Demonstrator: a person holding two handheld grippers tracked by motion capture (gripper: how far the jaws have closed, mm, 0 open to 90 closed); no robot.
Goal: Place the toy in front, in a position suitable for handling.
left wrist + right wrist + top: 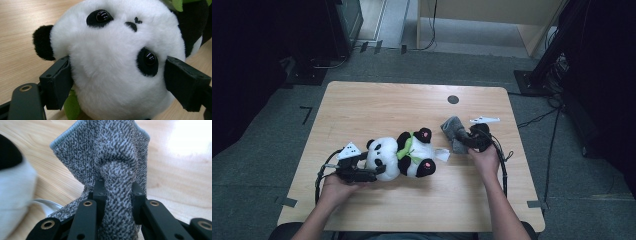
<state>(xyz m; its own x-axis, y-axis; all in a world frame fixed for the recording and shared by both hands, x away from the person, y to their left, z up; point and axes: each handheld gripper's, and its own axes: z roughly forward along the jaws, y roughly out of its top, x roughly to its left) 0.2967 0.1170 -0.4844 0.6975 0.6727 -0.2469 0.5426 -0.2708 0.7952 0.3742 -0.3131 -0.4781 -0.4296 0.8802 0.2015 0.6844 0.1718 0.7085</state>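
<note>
A black-and-white panda plush (404, 155) with a green scarf lies on its back on the wooden table (377, 100), head toward the left. My left gripper (371, 174) has its jaws on either side of the panda's head (112, 50), and both pads (61, 80) press into the white fur. To the right of the plush, my right gripper (467, 140) is shut on a bunched fold of a grey knitted cloth (453, 129). In the right gripper view the cloth (105, 150) rises above the closed jaws of the right gripper (116, 192).
A dark round hole (453, 99) sits in the tabletop near the far edge. The panda's white tag (442, 154) lies between plush and cloth. Black stands and cables (552, 75) crowd the floor at the right, and a light wooden unit (482, 20) stands behind the table.
</note>
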